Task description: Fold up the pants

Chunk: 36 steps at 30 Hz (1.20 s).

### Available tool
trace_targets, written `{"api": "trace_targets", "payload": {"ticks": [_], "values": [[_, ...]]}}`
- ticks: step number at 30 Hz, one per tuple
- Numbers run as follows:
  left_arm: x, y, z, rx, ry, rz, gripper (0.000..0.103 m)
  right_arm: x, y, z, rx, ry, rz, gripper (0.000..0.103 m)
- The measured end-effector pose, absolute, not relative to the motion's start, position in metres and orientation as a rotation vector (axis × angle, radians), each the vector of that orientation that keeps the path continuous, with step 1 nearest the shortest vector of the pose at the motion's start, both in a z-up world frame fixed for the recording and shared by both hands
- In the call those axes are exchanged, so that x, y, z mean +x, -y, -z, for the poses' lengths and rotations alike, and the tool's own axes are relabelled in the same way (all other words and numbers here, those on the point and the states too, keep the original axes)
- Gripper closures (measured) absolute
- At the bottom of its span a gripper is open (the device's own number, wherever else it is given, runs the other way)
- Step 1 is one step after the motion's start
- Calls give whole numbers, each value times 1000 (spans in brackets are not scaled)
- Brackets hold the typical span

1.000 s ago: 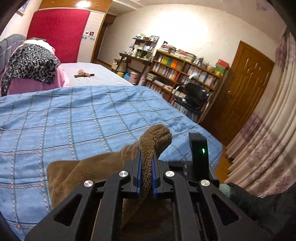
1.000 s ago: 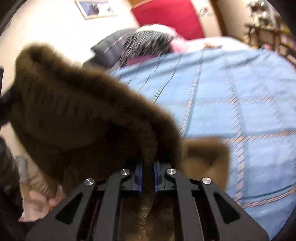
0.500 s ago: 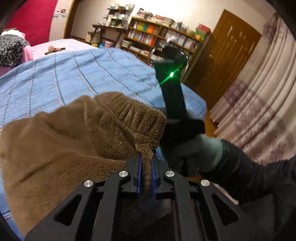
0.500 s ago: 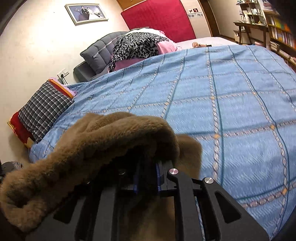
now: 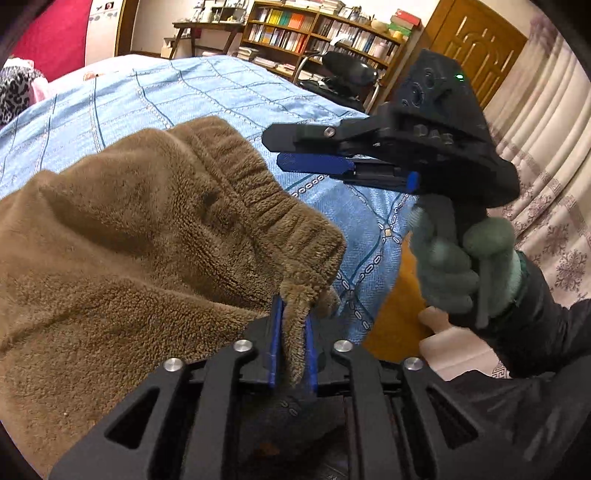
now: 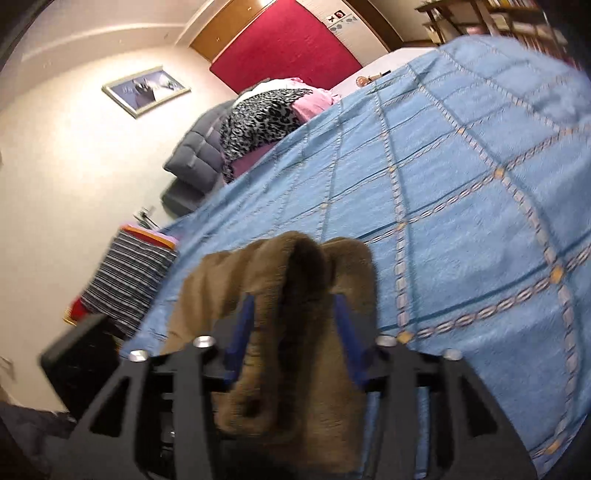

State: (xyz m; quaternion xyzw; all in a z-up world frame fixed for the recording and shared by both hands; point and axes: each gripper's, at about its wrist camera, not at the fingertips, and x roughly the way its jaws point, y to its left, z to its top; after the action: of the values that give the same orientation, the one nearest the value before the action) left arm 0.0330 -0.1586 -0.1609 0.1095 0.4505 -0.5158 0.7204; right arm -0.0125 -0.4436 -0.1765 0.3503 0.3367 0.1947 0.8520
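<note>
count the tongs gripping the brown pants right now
1: the left tongs are shut on the brown pants' waistband. The right tongs are open, with fabric lying loose between them.

A blue quilted bedspread point(image 5: 207, 92) with a grid of stitched lines covers the bed, and at its far end lie a leopard-print cloth point(image 6: 258, 122) over something pink, a grey padded headboard cushion point(image 6: 192, 166) and a striped pillow point(image 6: 125, 280) near the wall. On that pale wall hangs a framed picture point(image 6: 146, 90), with a red panel point(image 6: 284, 48) beside it. Across the room stand a bookshelf point(image 5: 317, 29) full of coloured books, a black office chair point(image 5: 340, 74) in front of it, a brown wooden door point(image 5: 476, 55) and pale patterned curtains point(image 5: 546, 177).
</note>
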Motion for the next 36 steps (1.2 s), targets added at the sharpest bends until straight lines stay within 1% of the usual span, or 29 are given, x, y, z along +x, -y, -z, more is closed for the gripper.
{"api": "trace_targets", "payload": {"ticks": [2,4,5,8,15,16,17,18,21,25,26,27,29,30,32,36], "values": [[34,157,159,222,-993,1146,82,-10,435,179,758,-730,-425,53],[35,152,154,186,-1002,1176,51,-9,424,185,751,-761,-429,53],[34,150,152,170,-998,1190,49,-7,419,189,742,-784,-421,53],[31,142,140,162,-968,1188,48,-6,418,198,776,-808,-401,48],[59,89,106,36,-888,1066,47,-4,418,205,877,-840,-452,48],[66,80,105,25,-882,1028,47,-2,418,206,889,-846,-459,46],[70,73,106,14,-883,999,47,-1,417,207,897,-852,-466,41],[77,64,108,-5,-889,964,47,0,416,209,902,-854,-469,38],[91,50,114,-42,-899,910,46,2,412,211,891,-857,-469,35],[93,41,121,-65,-910,877,47,8,409,214,915,-857,-473,36],[92,40,123,-63,-911,876,47,9,409,213,917,-854,-477,40],[91,40,124,-58,-910,874,46,9,408,211,920,-851,-492,55],[90,39,125,-48,-905,870,46,8,408,207,902,-854,-491,74],[91,40,124,-46,-905,870,46,7,409,204,895,-848,-495,78],[89,37,124,-54,-906,870,46,1,412,192,869,-819,-496,80],[84,37,118,-43,-880,882,46,-18,429,159,818,-721,-455,80]]}}
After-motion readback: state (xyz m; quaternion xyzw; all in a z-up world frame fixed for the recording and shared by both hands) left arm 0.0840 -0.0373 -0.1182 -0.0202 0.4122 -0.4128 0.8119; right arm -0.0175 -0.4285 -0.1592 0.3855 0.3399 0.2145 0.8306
